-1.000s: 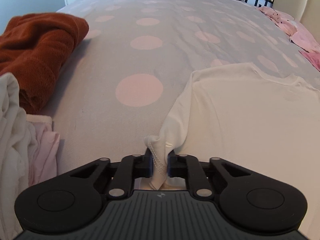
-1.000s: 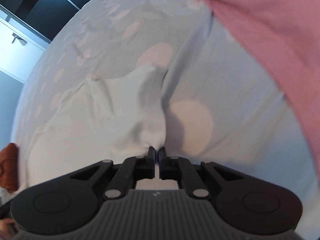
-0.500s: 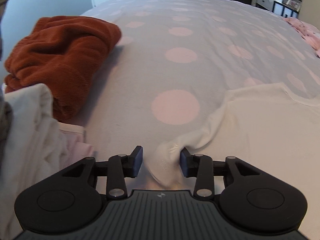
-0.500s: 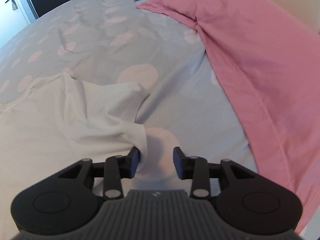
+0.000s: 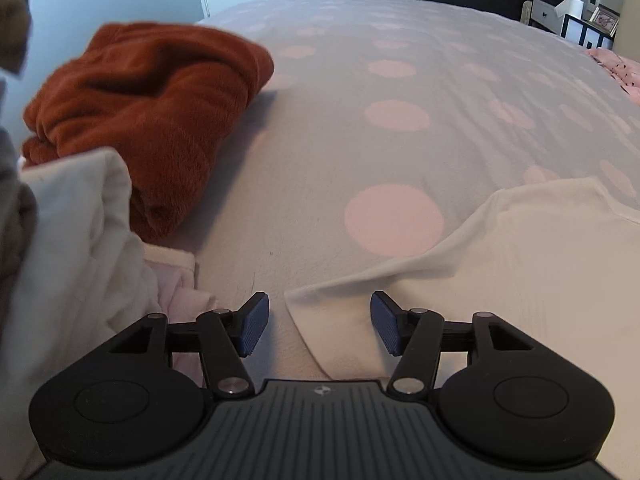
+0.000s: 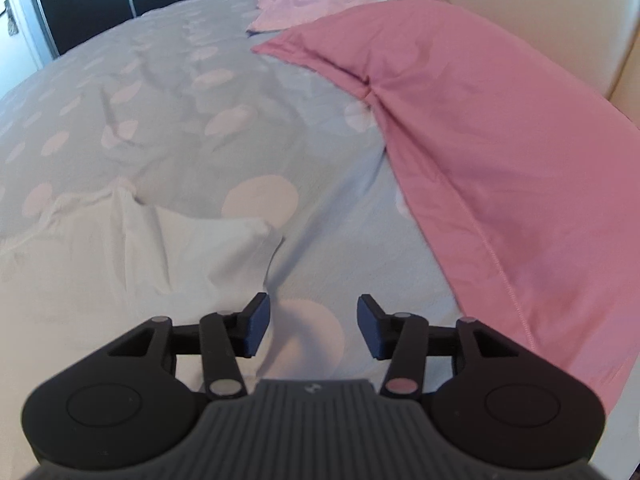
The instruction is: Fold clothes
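Nearest in the left wrist view: left gripper [image 5: 319, 327], jaws spread wide, nothing between them, a corner of the white T-shirt [image 5: 520, 280] lying flat on the bed just beyond and partly under the gap. Nearest in the right wrist view: right gripper [image 6: 313, 326], likewise wide apart and empty, the shirt's other near corner [image 6: 256, 236] just left of the left pad.

White T-shirt spread flat on the dotted bedcover [image 5: 400, 80], mid-bed, between both claws. Probably light, thin cotton: soft, limp, no stiffness, prone to wrinkle and drag on the cover; not fragile, not slippery. Best taken at a hem corner or sleeve edge, pinched through both layers, lifted low to keep the panel flat.

Shown only by the left view: a pale heap of laundry [image 5: 72, 240] near left, a rust-brown fleece [image 5: 148, 92] beyond it, a dark wardrobe far off. Shown only by the right view: a bunched sleeve fold [image 6: 132, 216], a pink sheet [image 6: 500, 160] to the right, a cream headboard [image 6: 520, 0] farthest.
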The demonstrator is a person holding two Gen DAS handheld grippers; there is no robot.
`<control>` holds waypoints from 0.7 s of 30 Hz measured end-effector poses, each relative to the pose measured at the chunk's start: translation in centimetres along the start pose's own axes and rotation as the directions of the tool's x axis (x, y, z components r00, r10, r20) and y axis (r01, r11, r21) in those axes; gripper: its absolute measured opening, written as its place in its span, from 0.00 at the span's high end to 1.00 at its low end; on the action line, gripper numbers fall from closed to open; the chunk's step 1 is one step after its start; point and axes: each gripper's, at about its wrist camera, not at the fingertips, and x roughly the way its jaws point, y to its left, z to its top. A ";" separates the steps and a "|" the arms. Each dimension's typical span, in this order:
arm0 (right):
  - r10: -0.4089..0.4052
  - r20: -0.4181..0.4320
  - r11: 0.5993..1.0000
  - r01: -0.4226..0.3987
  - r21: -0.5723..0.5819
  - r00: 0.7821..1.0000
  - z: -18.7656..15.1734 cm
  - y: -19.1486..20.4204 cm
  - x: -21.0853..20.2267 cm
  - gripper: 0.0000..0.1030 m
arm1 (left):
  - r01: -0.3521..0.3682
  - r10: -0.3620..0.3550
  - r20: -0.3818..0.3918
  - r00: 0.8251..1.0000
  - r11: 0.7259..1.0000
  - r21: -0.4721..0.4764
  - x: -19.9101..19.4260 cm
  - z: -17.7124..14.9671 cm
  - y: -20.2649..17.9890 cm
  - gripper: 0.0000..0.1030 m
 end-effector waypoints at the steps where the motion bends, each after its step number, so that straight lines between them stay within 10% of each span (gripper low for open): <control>1: 0.009 -0.001 1.000 -0.009 0.006 1.000 0.0 -0.1 -0.2 0.49 | 0.012 -0.012 -0.001 1.000 1.000 -0.005 0.3 -0.1 0.2 0.52; 6: 0.027 -0.017 1.000 -0.027 -0.011 0.999 -0.4 0.3 -0.4 0.46 | 0.077 -0.077 0.024 0.997 0.997 0.028 -0.9 0.4 -0.7 0.95; 15: 0.046 -0.001 0.996 -0.046 -0.076 0.999 -0.3 2.6 -0.6 0.45 | 0.242 -0.241 -0.019 0.970 0.969 0.042 -6.1 3.7 -3.2 0.97; 21: 0.060 0.011 0.990 -0.059 -0.125 0.998 -0.4 3.9 -0.8 0.44 | 0.431 -0.428 -0.089 0.899 0.902 0.019 -7.6 4.9 -6.2 0.97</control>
